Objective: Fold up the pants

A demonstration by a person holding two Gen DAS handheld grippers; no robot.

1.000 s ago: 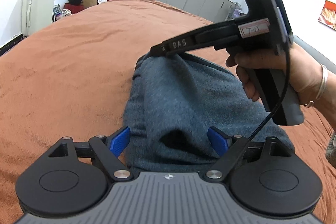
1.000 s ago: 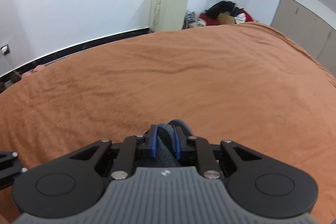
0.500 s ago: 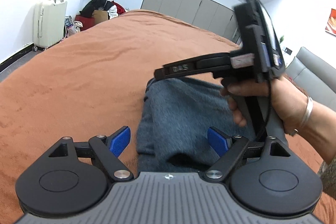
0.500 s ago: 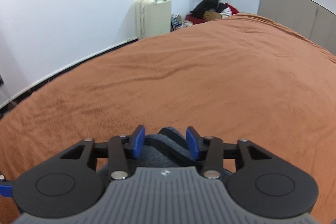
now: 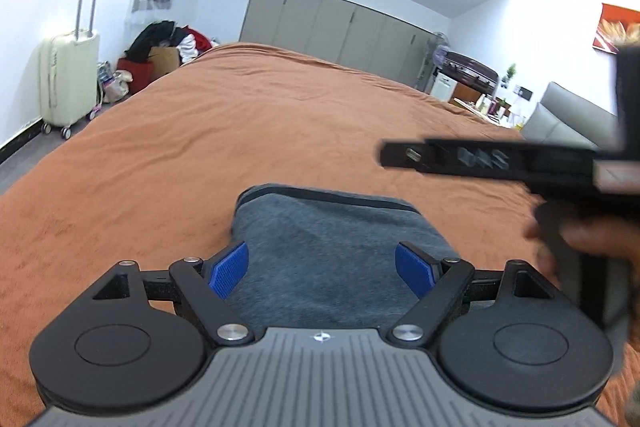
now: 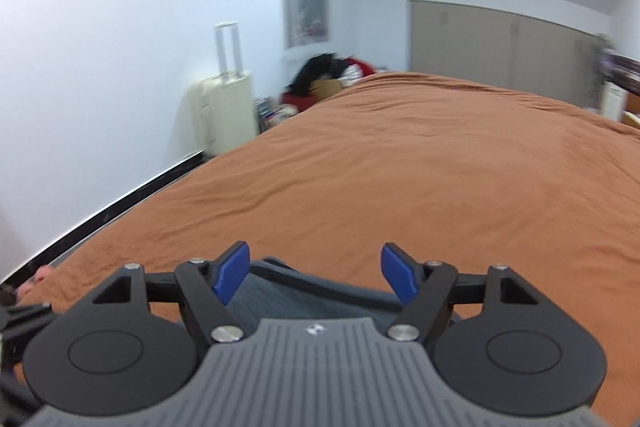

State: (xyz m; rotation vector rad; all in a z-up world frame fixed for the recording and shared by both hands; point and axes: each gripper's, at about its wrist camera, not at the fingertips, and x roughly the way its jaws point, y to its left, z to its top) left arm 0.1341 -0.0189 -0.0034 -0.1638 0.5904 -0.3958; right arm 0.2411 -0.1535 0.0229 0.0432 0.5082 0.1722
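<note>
Lying folded on the brown bed (image 5: 280, 115), the grey pants (image 5: 328, 251) sit just ahead of the left gripper (image 5: 323, 269), whose blue pads are spread wide above the cloth, gripping nothing. The right gripper (image 6: 316, 273), its jaws just opened, hangs spread over the pants' dark edge, nothing pinched between them. Beyond the bed, a cream suitcase (image 5: 68, 83) stands by the wall.

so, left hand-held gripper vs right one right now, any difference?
Left hand-held gripper hangs over the middle of the folded grey pants; right hand-held gripper, jaws just opened, is over their far edge, mostly above the brown bedspread. Left view sharp, right blurred. Both open, empty.
</note>
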